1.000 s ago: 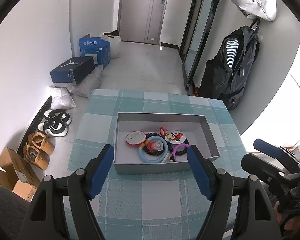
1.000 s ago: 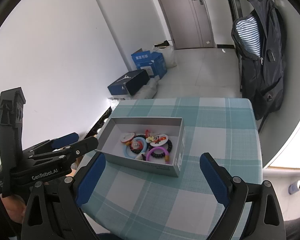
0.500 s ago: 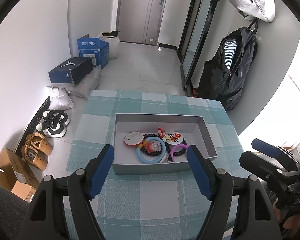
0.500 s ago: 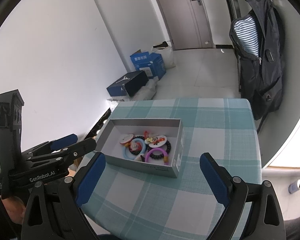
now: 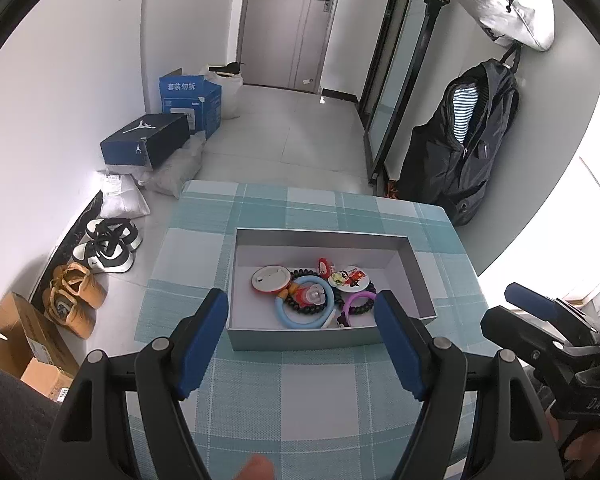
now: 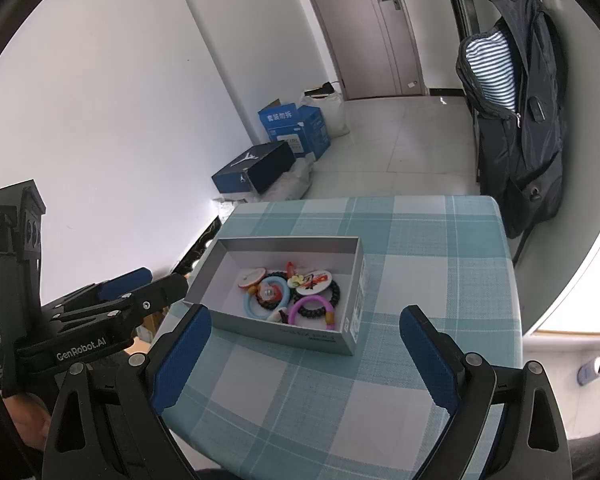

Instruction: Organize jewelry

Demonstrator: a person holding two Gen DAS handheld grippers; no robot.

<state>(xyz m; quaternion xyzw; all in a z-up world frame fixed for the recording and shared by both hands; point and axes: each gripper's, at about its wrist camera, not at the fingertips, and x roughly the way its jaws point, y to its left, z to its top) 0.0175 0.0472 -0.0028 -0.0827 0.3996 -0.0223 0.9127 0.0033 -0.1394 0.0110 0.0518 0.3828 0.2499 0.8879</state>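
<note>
1. Left wrist view: the left gripper point(image 5: 300, 312) hangs over the near part of the table point(image 5: 260, 408) with its blue-padded fingers point(image 5: 204, 340) spread wide and nothing between them.
2. Just past the fingertips sits the grey box point(image 5: 300, 338) on the teal checked cloth. The jewelry is all piled toward its near side: a light blue ring point(image 5: 284, 312), a purple ring point(image 5: 350, 304) with black beads, a white round badge point(image 5: 270, 279), a cartoon badge point(image 5: 350, 278) and a small red charm point(image 5: 324, 266).
3. The right gripper point(image 5: 540, 320) pokes in from the right edge, off to the side of the box.
4. Right wrist view: the right gripper point(image 6: 304, 350) is also wide apart and empty, hovering above the near table edge point(image 6: 300, 400).
5. The box point(image 6: 320, 338) sits just ahead of it, slightly left of centre, with the blue ring point(image 6: 252, 306) and purple ring point(image 6: 312, 304) inside.
6. The left gripper point(image 6: 140, 292) shows at the left, its tips near the box's left corner.
7. Along the wall: a blue shoe box point(image 6: 256, 172), and a black backpack point(image 6: 516, 140) hanging on the right.
</note>
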